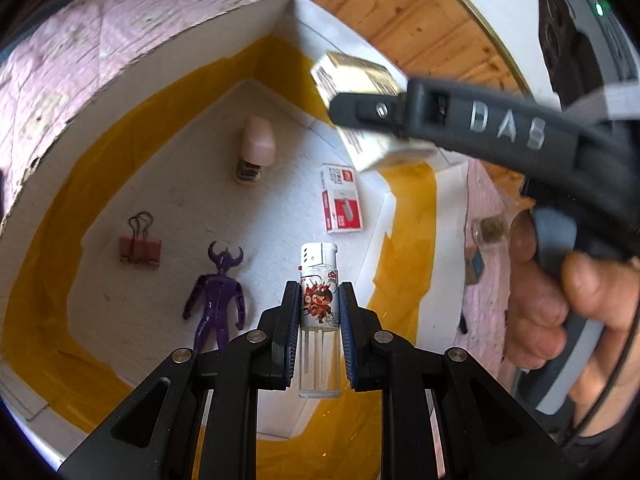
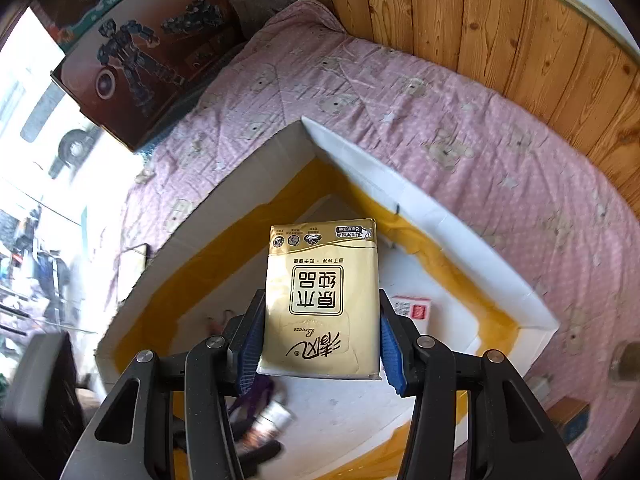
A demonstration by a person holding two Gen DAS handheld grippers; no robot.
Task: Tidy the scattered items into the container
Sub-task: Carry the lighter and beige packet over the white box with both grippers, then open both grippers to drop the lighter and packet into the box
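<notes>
Pink quilted bed [image 2: 460, 128] under a wood-panelled wall [image 2: 500, 24], a toy carton [image 2: 136, 60] at the far left. On the bed, a white foam box [image 1: 168, 60] lined with yellow tape (lid off). Inside on its floor: pink stapler [image 1: 256, 148], staple packet [image 1: 340, 200], binder clip [image 1: 138, 246], purple figure [image 1: 218, 300]. Left tongs [image 1: 319, 308] above the box's near side, narrowly parted, clamped on a white lighter [image 1: 319, 300] standing upright between the pads. Right tongs [image 2: 320, 340] over the far right corner, held in a hand [image 1: 560, 300], spread wider and pressing both sides of a gold tissue pack [image 2: 322, 300].
</notes>
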